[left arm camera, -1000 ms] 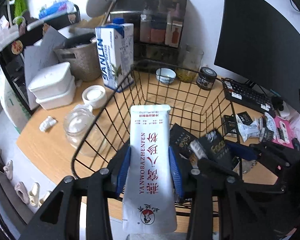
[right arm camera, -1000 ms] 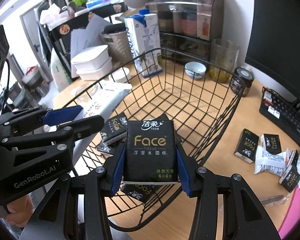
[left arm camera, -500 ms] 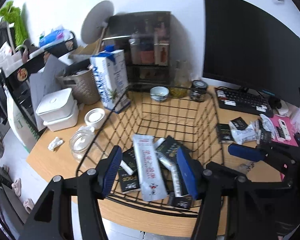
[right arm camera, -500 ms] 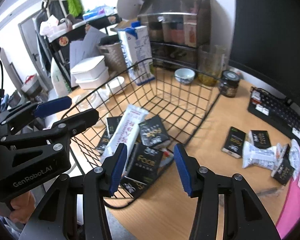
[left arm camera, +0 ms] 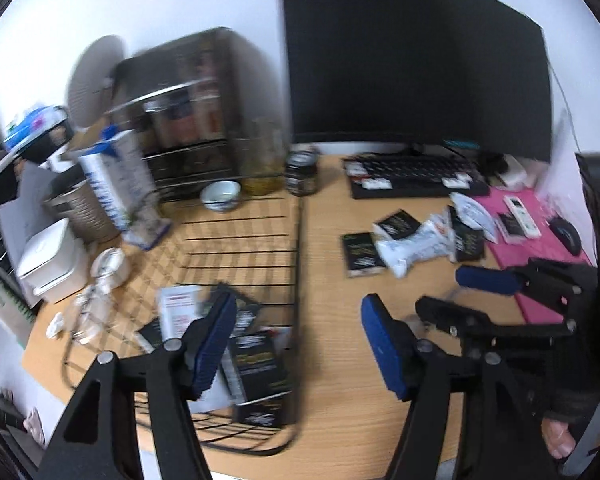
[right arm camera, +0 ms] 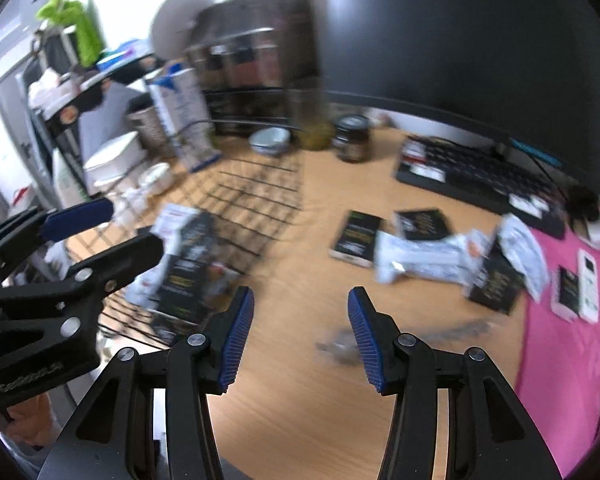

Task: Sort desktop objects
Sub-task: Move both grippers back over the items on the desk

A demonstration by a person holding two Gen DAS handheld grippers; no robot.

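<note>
Tools, left (left arm camera: pixel 300 344) opening, right (right arm camera: pixel 300 336) agape, both empty, ribbed blue pads above woodgrain desk (right arm camera: pixel 300 420).

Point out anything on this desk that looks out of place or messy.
A loose pile of black tissue packs and white wrappers lies scattered on the desk right of the wire basket, unsorted. A grey smudge marks the wood near the right gripper. Nothing looks spilled.
</note>
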